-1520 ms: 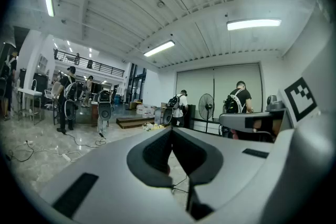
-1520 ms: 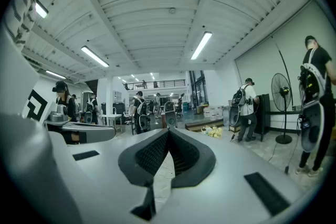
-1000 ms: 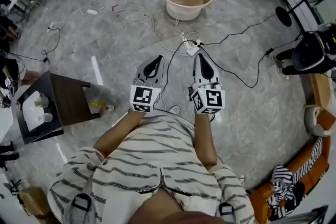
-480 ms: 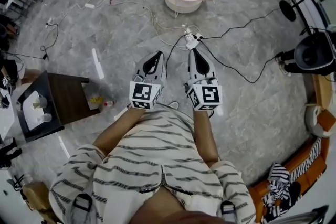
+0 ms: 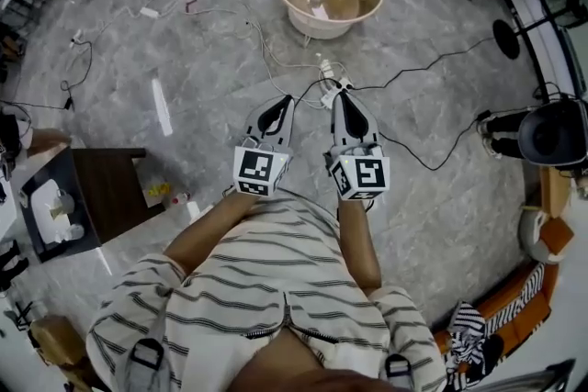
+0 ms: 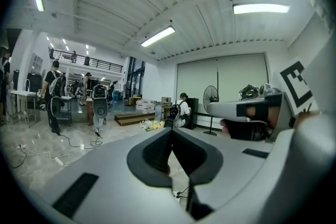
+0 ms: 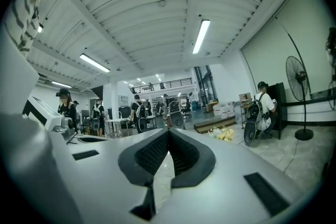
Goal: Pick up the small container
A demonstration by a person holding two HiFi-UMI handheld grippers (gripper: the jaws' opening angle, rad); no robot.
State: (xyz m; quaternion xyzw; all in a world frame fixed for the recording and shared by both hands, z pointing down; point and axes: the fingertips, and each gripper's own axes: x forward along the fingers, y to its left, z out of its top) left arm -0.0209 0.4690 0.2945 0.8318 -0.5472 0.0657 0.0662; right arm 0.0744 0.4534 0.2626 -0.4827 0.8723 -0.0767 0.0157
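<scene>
Both white handheld tools, the left gripper [image 5: 283, 102] and the right gripper [image 5: 340, 98], keep jaws closed on nothing as the grey marble floor [image 5: 202, 60] slides past (small container seemingly unreached).

Left gripper [image 6: 171, 132] — jaws closed together, nothing between them — pointing across an open hall. A standing fan [image 6: 210, 94] rises beyond the jaw tips. A seated person [image 6: 181, 107] is just left of the fan, the right gripper [image 6: 218, 108] is just right of it, and standing people [image 6: 52, 97] are far to its left.
</scene>
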